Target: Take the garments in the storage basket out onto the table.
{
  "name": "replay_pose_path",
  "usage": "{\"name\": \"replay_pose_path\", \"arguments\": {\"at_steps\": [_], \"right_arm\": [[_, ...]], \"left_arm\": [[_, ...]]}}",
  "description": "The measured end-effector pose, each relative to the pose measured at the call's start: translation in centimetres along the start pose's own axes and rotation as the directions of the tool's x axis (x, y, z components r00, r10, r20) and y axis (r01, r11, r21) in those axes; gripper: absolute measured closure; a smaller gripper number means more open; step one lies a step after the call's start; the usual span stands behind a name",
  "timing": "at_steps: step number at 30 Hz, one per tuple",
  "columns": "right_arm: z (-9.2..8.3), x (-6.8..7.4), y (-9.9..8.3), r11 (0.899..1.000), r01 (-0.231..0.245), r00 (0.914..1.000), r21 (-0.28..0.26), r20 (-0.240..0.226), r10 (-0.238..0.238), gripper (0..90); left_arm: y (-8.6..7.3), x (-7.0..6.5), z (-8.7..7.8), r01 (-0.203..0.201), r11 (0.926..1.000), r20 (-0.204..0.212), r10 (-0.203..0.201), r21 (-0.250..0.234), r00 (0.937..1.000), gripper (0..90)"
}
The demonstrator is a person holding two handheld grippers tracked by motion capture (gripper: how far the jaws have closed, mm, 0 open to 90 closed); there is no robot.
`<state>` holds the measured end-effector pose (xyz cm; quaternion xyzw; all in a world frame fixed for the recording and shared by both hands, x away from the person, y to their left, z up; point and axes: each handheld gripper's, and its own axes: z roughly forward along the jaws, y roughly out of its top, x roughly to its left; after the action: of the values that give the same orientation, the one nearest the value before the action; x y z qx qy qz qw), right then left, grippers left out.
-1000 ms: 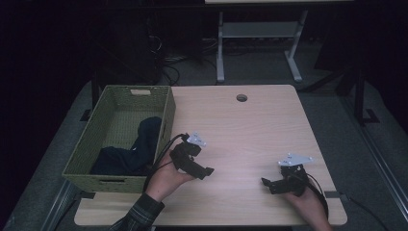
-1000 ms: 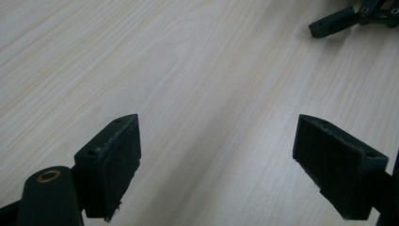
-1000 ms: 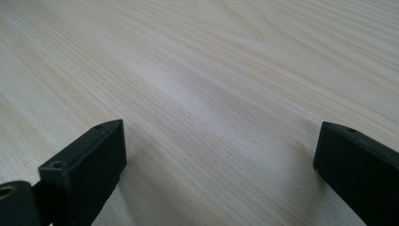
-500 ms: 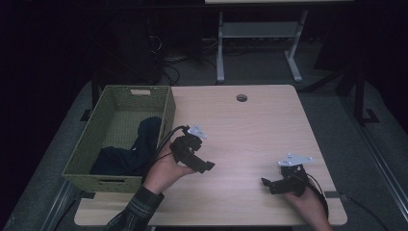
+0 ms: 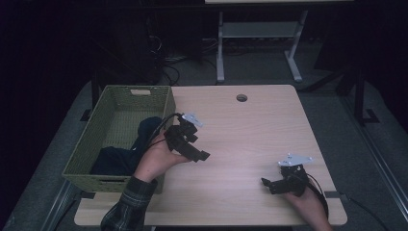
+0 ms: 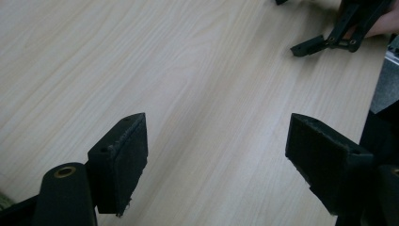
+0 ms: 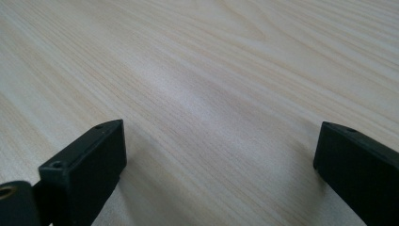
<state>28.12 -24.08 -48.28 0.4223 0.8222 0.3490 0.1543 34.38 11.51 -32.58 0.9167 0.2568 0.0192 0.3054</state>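
Note:
A person's left hand holds my left gripper [image 5: 199,147] above the light wooden table [image 5: 250,130], just right of a green woven basket [image 5: 134,89]. Its jaws [image 6: 216,136] stand wide and have just been closing a little, with nothing between them, only bare wood below. A dark blue cloth [image 5: 120,156] lies inside the basket. My right gripper [image 5: 272,185] rests low at the table's front right, and it also appears far off as the other gripper [image 6: 324,42] in the left gripper view. Its jaws [image 7: 221,132] are open over bare tabletop.
A round cable hole [image 5: 241,97] sits near the table's far edge. A white metal stand [image 5: 255,33] and cables stand on the dark floor behind the table. The basket overhangs the table's left side.
My left gripper has risen and drifted back toward the basket, away from the table's front. The right gripper has stayed where it was.

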Motion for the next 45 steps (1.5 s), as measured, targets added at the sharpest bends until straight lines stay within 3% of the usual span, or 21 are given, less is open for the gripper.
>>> {"name": "replay_pose_path", "arguments": {"at_steps": [8,20,28,42,45], "right_arm": [[0.0,0.0,0.0,1.000,0.001,1.0000,-0.001,0.000,-0.001,2.6],[0.0,0.0,0.0,1.000,0.001,1.0000,0.000,0.000,-0.001,2.6],[0.0,0.0,0.0,1.000,0.001,1.0000,0.000,0.000,-0.001,2.6],[0.0,0.0,0.0,1.000,0.003,1.0000,-0.001,0.001,-0.003,2.6],[0.0,0.0,0.0,1.000,0.004,1.0000,-0.002,0.001,-0.004,2.6]], "left_arm": [[-0.6,0.6,-1.1,0.001,1.0000,-0.010,-0.001,0.006,0.9999,22.0],[-1.5,0.9,-3.5,0.027,0.9996,-0.074,-0.027,-0.009,0.9969,23.2],[-2.1,1.1,-4.9,0.038,0.9992,-0.093,-0.039,-0.012,0.9949,23.2],[-4.2,2.6,-8.2,0.095,0.9943,-0.170,-0.102,-0.049,0.9801,23.6],[-4.8,3.0,-8.7,0.111,0.9923,-0.197,-0.120,-0.054,0.9732,23.6]]}}
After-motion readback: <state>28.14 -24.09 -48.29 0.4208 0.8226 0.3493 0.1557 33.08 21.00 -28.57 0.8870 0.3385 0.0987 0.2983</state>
